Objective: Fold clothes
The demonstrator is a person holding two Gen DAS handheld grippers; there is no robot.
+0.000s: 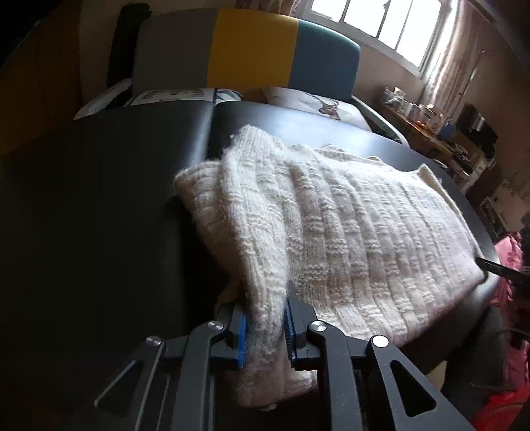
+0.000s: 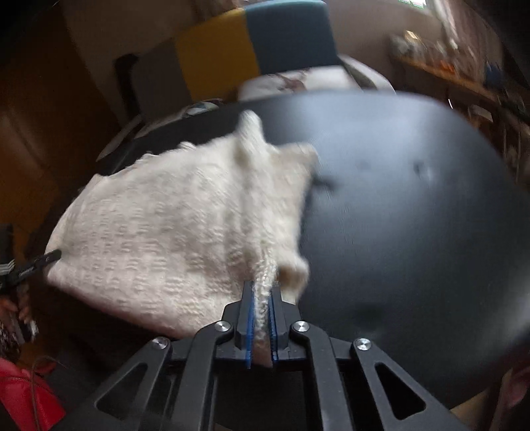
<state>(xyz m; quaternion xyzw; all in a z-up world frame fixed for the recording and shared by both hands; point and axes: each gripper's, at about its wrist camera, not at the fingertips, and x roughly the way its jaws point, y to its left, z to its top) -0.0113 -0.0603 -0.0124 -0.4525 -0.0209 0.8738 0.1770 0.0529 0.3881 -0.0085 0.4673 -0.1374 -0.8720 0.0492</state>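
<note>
Cream wool knit, the sweater (image 1: 331, 212) lay along the near edge of the black tabletop (image 1: 99, 199). The left gripper (image 1: 265, 318) clenched one bunched near corner, the right gripper (image 2: 261, 315) the other. Uneven pulling could probably drag the thick knit off that edge, or skew the fold.

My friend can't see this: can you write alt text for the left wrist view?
The left gripper pinches the near edge of a cream knitted sweater lying on a black table. Behind it stand a colourful chair and a bright window.
</note>
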